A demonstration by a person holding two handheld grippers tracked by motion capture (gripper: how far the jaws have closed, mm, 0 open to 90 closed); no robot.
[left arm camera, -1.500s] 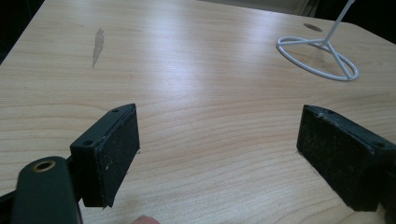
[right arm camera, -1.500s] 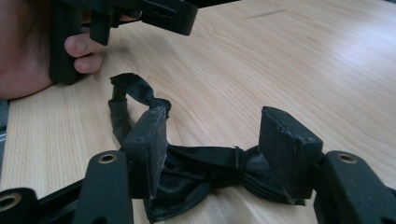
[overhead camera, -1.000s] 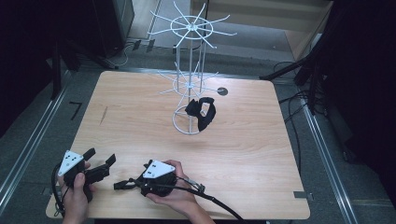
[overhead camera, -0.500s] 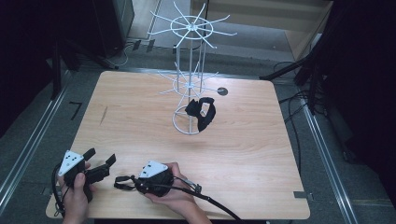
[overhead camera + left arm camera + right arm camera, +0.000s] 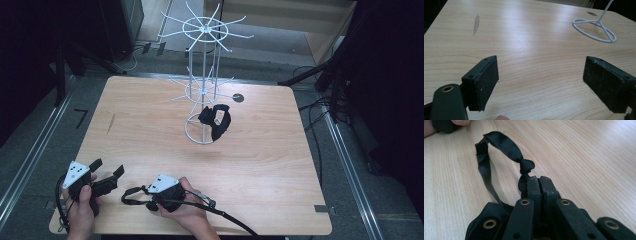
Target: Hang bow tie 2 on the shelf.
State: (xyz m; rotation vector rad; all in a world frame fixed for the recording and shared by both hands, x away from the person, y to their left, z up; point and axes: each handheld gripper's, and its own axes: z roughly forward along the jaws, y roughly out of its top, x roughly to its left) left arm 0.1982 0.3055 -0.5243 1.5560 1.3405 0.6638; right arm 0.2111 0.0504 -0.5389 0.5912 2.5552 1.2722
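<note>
Right gripper view: the right gripper (image 5: 539, 182) has just been closed on a black strap (image 5: 506, 147), whose pinched end is hidden between the jaws. The left gripper (image 5: 541, 82) is held apart over bare table (image 5: 529, 37).

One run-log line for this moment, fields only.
left hand-held gripper: open, empty | right hand-held gripper: jaws just closed on black strap | wire rack: black item at base

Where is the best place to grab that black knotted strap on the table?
Probably at the knot of the black strap. It is the thickest spot and arches up off the table, so jaws could close across it from the sides. The flat band farther left lies close to the wood and looks harder to get under.
</note>
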